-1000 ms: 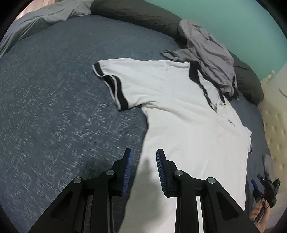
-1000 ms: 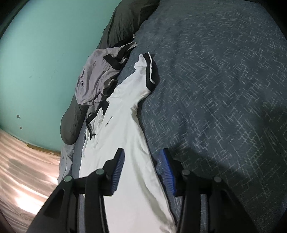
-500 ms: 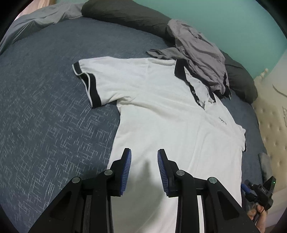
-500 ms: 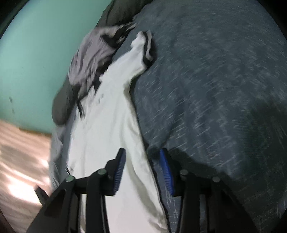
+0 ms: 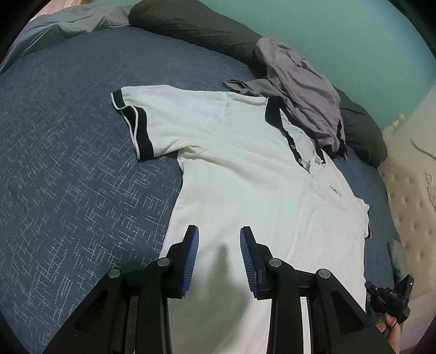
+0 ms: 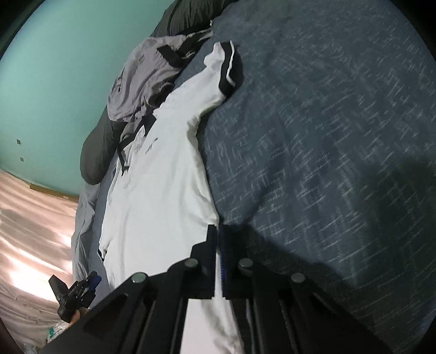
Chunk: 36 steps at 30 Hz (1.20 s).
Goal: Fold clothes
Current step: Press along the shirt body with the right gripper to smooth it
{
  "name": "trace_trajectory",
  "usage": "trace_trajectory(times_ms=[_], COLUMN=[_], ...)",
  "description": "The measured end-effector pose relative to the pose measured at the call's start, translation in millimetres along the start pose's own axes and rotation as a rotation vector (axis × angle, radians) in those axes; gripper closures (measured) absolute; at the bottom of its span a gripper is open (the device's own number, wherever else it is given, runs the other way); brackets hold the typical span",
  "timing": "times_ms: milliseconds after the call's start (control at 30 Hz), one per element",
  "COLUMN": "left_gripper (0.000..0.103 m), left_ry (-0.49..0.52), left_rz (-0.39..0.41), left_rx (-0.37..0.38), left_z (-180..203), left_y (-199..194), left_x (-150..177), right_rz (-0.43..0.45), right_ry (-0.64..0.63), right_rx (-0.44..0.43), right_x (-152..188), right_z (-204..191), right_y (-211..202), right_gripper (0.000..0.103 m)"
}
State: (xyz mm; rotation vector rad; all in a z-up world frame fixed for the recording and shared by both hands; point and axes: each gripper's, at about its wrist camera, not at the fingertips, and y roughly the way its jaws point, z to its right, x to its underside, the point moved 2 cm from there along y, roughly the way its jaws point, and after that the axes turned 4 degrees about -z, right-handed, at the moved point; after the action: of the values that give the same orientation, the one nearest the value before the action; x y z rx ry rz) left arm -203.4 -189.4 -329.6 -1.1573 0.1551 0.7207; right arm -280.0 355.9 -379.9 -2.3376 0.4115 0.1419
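A white polo shirt (image 5: 245, 177) with black collar and sleeve bands lies flat, front up, on the blue bedspread (image 5: 68, 177). My left gripper (image 5: 219, 245) hovers open over the shirt's lower body, with nothing between its blue pads. In the right wrist view, the shirt (image 6: 163, 177) runs away from me, one banded sleeve (image 6: 229, 68) at the far end. My right gripper (image 6: 219, 239) is shut on the shirt's side edge where it meets the bedspread (image 6: 327, 136); white cloth shows between the jaws.
A crumpled grey garment (image 5: 302, 81) lies over the shirt's collar, against dark pillows (image 5: 196, 24). A cream tufted panel (image 5: 408, 204) stands at the right. A hand holds a black device (image 5: 389, 296) past the shirt's far side, also visible as a black device (image 6: 76, 294) near the floor.
My right gripper has gone from open to shut on the shirt's side edge. The left gripper has shifted from the shirt's edge to over its body and stays open.
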Motion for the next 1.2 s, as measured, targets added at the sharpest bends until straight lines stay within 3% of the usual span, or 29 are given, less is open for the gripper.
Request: trace_trajectory(times_ms=[400, 467, 500, 533, 867, 967, 1033, 1200], left_gripper=[0.068, 0.068, 0.068, 0.068, 0.067, 0.066, 0.066, 0.065], left_ry=[0.011, 0.014, 0.014, 0.014, 0.012, 0.008, 0.007, 0.006], left_rz=[0.008, 0.009, 0.010, 0.011, 0.023, 0.027, 0.030, 0.032], left_rx=[0.018, 0.019, 0.023, 0.027, 0.055, 0.057, 0.054, 0.056], left_z=[-3, -3, -3, -4, -6, -7, -8, -8], left_y=[10, 10, 9, 8, -1, -2, -3, -3], left_x=[6, 6, 6, 5, 4, 3, 3, 2], right_rz=[-0.018, -0.008, -0.011, -0.013, -0.056, -0.071, -0.077, -0.057], right_ry=[0.071, 0.059, 0.056, 0.052, 0.011, -0.015, -0.036, -0.027], right_rx=[0.025, 0.041, 0.047, 0.052, 0.117, 0.112, 0.116, 0.126], right_x=[-4, -5, -4, -3, 21, 30, 33, 33], right_z=[7, 4, 2, 1, -5, -5, -6, 0], right_y=[5, 1, 0, -1, -14, -14, -12, -15], right_gripper=[0.097, 0.087, 0.073, 0.068, 0.068, 0.077, 0.094, 0.102])
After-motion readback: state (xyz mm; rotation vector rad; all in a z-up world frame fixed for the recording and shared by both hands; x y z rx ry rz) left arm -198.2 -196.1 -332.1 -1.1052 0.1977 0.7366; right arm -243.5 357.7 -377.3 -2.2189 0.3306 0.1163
